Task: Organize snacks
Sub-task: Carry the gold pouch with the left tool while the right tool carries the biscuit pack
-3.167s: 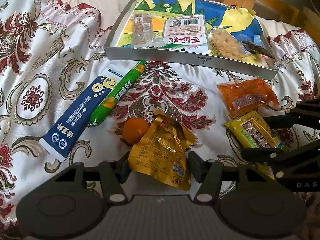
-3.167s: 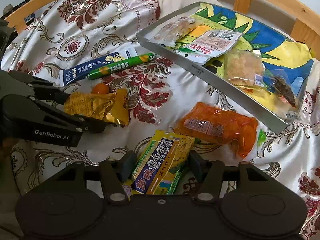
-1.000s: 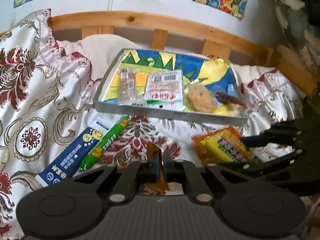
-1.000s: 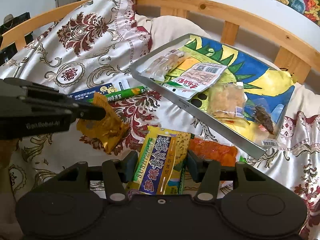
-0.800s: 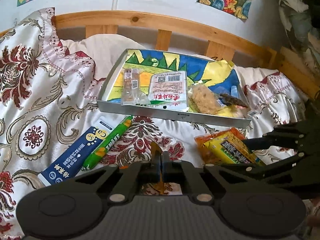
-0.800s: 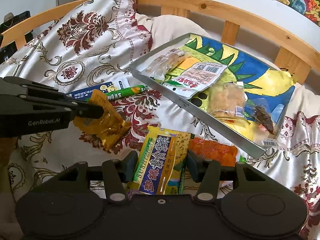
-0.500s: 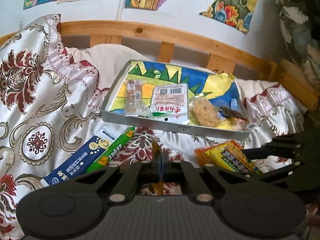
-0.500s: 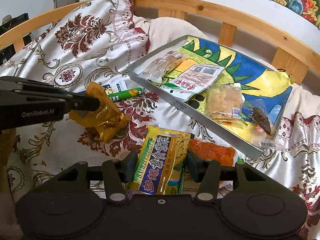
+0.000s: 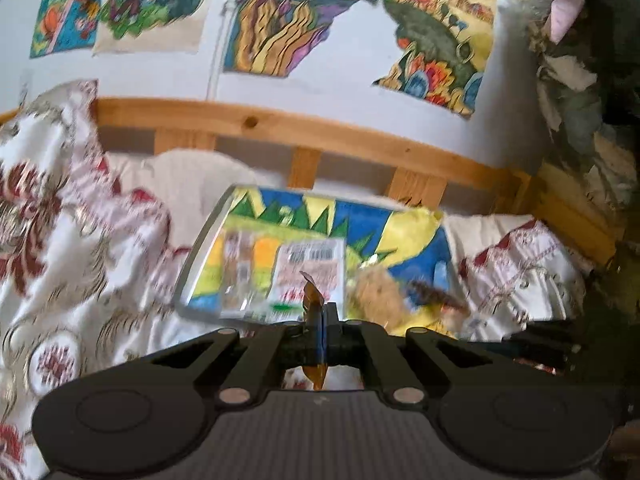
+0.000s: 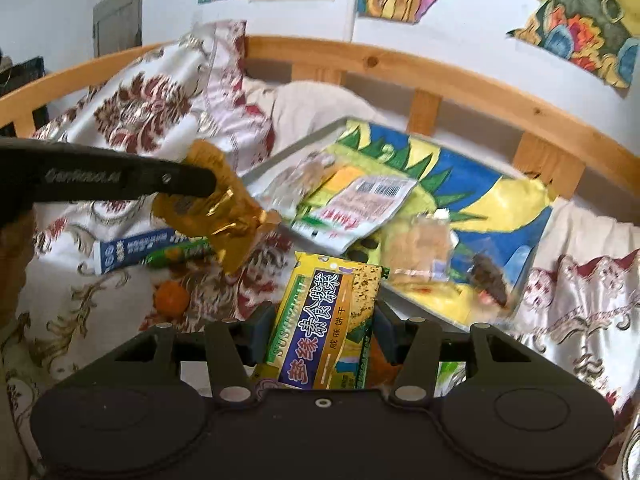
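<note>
The left gripper (image 10: 212, 184) is clamped on a light, crinkly gold packet (image 10: 224, 216) by its edge; the right gripper (image 10: 324, 326) squeezes a stiff yellow biscuit pack (image 10: 326, 320) across its width.

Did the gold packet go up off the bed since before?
Yes. The gold packet, pinched in the left gripper, rose from the blanket beside the orange and now hangs above it, nearer the tray.

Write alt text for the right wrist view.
The right hand-held gripper clamps a yellow biscuit packet above a floral bedspread, while the left hand-held gripper holds a gold foil pouch aloft. Beyond lies a tray holding several snacks.
</note>
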